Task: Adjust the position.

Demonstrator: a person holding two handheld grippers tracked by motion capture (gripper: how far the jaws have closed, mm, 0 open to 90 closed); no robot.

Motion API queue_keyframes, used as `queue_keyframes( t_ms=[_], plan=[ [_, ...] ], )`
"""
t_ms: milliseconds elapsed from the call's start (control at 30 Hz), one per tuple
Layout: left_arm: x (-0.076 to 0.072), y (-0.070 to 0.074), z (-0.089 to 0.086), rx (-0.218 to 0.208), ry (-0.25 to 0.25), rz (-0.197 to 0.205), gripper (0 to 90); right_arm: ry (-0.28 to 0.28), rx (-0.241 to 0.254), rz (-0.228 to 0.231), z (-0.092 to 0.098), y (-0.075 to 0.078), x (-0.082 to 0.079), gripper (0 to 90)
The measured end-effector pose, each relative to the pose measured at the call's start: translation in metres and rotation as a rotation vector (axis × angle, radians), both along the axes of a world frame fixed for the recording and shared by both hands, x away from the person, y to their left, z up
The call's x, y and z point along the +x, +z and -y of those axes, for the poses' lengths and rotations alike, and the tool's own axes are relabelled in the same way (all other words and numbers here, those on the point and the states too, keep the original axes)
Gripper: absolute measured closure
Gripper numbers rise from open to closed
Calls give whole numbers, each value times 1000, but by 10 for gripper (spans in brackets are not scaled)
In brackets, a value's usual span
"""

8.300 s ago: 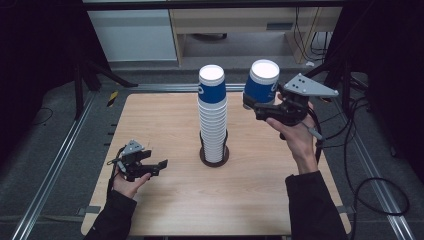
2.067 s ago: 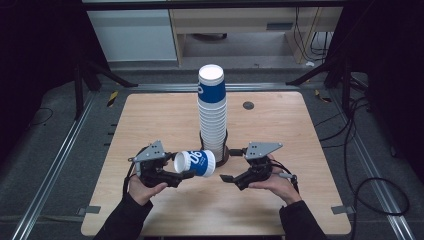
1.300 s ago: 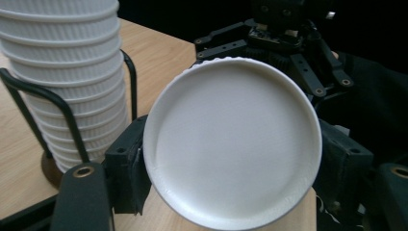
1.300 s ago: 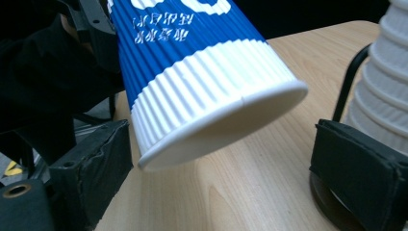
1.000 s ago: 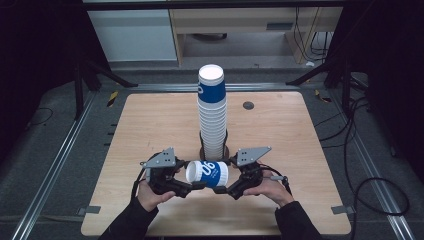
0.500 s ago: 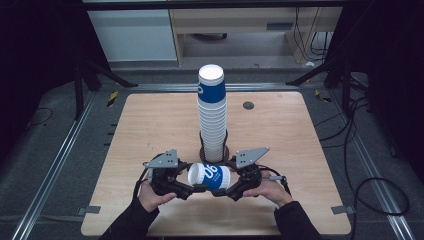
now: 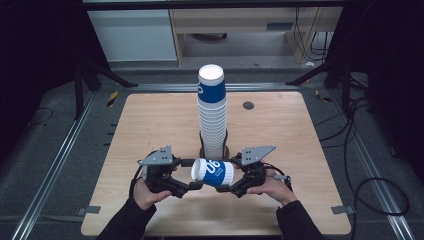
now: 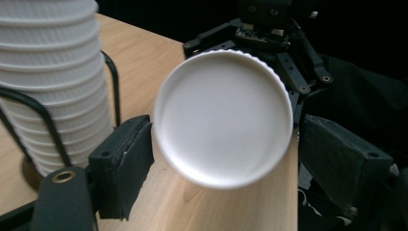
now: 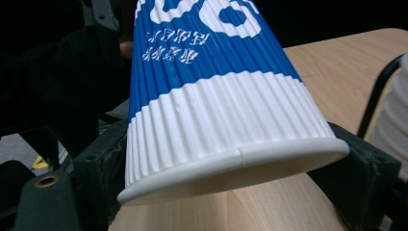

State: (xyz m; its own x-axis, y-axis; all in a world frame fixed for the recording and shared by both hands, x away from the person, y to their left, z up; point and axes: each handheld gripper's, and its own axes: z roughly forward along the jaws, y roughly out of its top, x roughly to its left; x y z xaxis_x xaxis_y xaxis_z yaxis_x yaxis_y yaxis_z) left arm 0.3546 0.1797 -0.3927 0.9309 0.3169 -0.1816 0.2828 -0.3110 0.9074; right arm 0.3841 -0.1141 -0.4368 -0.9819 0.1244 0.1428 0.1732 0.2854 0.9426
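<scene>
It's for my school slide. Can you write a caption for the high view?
Two grippers, left and right, hold a blue cup sideways before a tall cup stack.

The table (image 7: 150, 125) is lit evenly from above against dark surroundings, soft shadows being cast beneath the cup (image 7: 214, 172), whose base (image 8: 222, 118) is rendered slightly blurred and glare-free in the left gripper view.
</scene>
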Motion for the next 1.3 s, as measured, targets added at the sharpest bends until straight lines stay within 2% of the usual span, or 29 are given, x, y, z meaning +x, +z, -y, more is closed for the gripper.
queue_keyframes(
  t_ms=[100,300,333,433,533,567,600,633,667,700,967,1200,1300],
  plan=[
    [2,1,-5,27,7,-6,170,-32,-16,33,7,5,0,152],
    [9,-10,-4,121,3,-37,152,-62,-73,64,14,7,1,152],
    [9,-10,-4,121,3,-37,147,-62,-73,64,14,7,1,152],
    [9,-17,2,176,-16,-48,142,-61,-114,75,12,5,0,152],
    [10,-20,5,198,-29,-57,138,-60,-137,78,9,3,0,152],
    [10,-22,6,211,-32,-58,138,-56,-173,83,6,1,-1,151],
    [10,-23,7,222,-34,-57,138,-56,-173,83,6,1,-1,151],
    [10,-25,9,237,-43,-63,138,-47,-206,89,2,-1,-1,151],
    [10,-25,9,237,-43,-63,137,-47,-206,89,2,-1,-1,151],
    [10,-27,12,255,-46,-62,137,-37,-225,92,-2,-3,-2,151],
    [7,-31,20,299,-73,-55,136,-1,-313,107,-17,-12,-5,151],
    [7,-34,23,327,-97,-63,152,36,-334,113,-25,-15,-8,151],
    [6,-35,24,333,-112,-62,190,49,-343,117,-27,-14,-10,151]
  ],
)
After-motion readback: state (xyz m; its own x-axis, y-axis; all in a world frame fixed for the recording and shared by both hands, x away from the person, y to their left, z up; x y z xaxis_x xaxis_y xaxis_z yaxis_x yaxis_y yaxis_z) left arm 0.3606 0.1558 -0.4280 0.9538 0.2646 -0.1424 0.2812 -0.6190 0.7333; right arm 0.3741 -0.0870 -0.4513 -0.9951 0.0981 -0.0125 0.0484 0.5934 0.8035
